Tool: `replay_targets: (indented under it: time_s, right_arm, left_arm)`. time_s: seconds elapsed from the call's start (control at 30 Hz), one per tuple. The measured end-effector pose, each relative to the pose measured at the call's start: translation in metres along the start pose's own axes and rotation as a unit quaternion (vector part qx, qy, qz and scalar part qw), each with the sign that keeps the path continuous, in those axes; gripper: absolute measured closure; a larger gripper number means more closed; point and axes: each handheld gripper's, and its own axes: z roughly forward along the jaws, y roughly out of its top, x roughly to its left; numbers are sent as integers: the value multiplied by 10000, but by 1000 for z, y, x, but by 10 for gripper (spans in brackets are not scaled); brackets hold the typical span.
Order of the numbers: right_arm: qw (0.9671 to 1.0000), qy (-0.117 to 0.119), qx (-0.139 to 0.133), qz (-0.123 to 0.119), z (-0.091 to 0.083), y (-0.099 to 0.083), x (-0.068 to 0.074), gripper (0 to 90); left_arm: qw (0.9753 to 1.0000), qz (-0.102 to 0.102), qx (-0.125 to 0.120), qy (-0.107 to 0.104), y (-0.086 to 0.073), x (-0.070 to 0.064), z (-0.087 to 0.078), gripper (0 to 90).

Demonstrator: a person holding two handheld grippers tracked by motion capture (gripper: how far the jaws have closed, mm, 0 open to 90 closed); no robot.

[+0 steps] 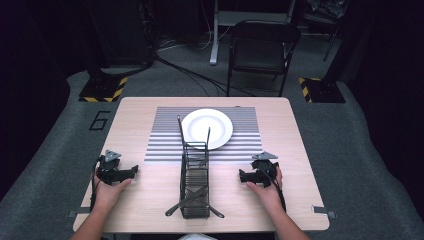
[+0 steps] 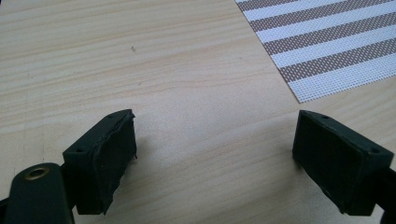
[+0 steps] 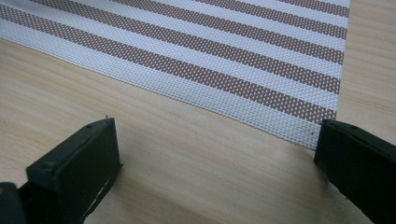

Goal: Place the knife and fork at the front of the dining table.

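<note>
— High view first: how do the two tools stand?

— Left tool (image 1: 131, 171) sits at the lower left of the frame, right tool (image 1: 242, 175) at the lower right, each held in a hand low over the wooden worktop (image 1: 150, 190). Both point inward toward the wire rack (image 1: 195, 185) at the lower centre, well apart from it.

— How far open?

— Wide, both of them. In the left gripper view, the left tool (image 2: 215, 154) has bare wood between its jaws and holds nothing. In the right gripper view, the right tool (image 3: 217, 163) is just as wide and empty, its far jaw at the edge of the striped mat (image 3: 210, 51).

— What else is around?

— A knife and fork (image 1: 192, 197) lie crossed in the rack, their ends sticking out at the bottom. The mat lies at the centre of the frame with a white plate (image 1: 207, 128) on it, just above the rack. A dark folding chair (image 1: 262, 50) stands beyond the worktop, top centre.
</note>
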Motion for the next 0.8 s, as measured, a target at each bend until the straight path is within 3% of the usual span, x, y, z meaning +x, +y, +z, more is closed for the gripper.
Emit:
replay_targets:
  time_s: [0.33, 0.5, 0.57, 0.8]
  right_arm:
    - [10000, 21, -14, 21, -1, -1, 1, 10]
    - [10000, 31, -73, -31, -2, -1, 2, 59]
    - [10000, 42, -57, -28, -4, 0, 4, 122]
    - [9994, 306, 117, -105, -11, 4, 14, 154]
  left_arm:
    - [10000, -5, -1, 0, 0, 0, 0, 133]
    - [10000, -3, 0, -1, 0, 0, 0, 133]
    - [10000, -2, 1, -2, 0, 0, 0, 133]
    - [10000, -4, -2, -3, 0, 0, 0, 135]
